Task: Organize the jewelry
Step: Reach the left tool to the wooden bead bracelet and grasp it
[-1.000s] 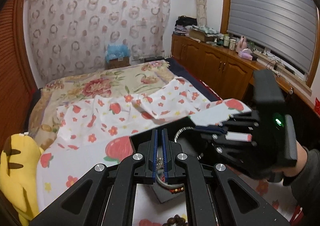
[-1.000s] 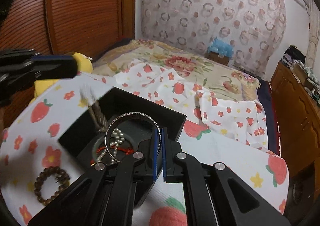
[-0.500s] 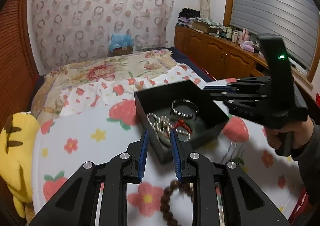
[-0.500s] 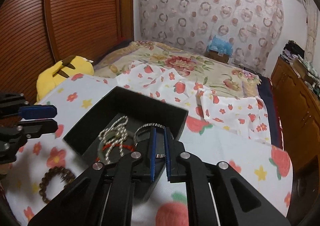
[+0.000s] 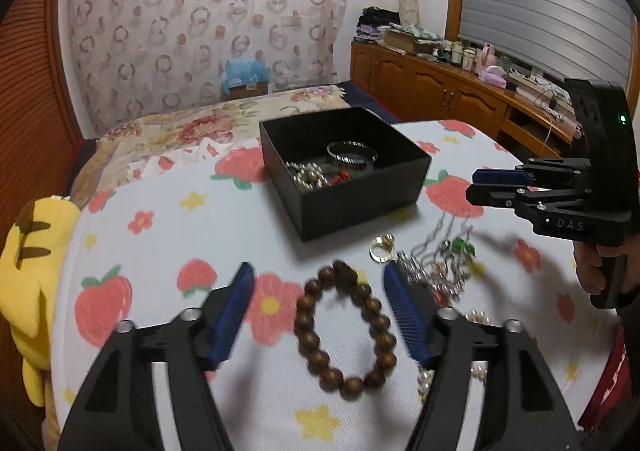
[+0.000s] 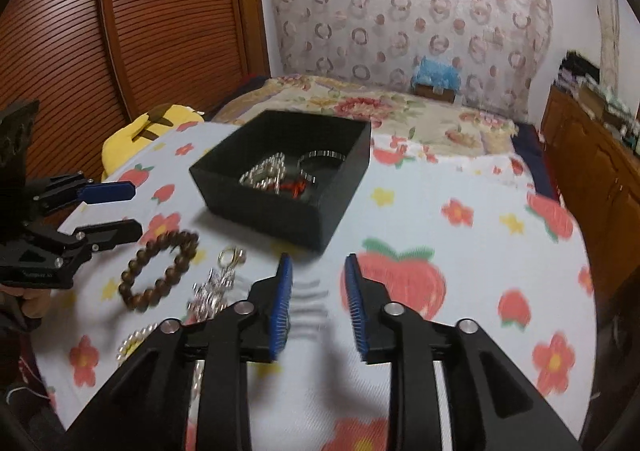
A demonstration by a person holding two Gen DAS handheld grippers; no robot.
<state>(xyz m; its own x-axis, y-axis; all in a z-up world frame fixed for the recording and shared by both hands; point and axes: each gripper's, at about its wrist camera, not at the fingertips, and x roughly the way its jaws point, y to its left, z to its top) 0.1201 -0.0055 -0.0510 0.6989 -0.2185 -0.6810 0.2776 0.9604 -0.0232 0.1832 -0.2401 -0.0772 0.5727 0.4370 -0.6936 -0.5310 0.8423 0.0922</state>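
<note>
Matt black box (image 5: 360, 195), probably card, glossy brown wooden bead bracelet (image 5: 344, 327), shiny metal bangle (image 5: 351, 153), printed cloth cover (image 5: 160, 251)

You have one open black cardboard box (image 5: 362, 187) holding one silver metal bangle (image 5: 351, 153); just beside the box lie one brown wooden bead bracelet (image 5: 344, 331) and one gold ring (image 5: 382, 249).

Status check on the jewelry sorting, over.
Left gripper and right gripper just opened, empty. Wooden bead bracelet on cloth between left gripper's fingers. Black box path unobstructed.
</note>
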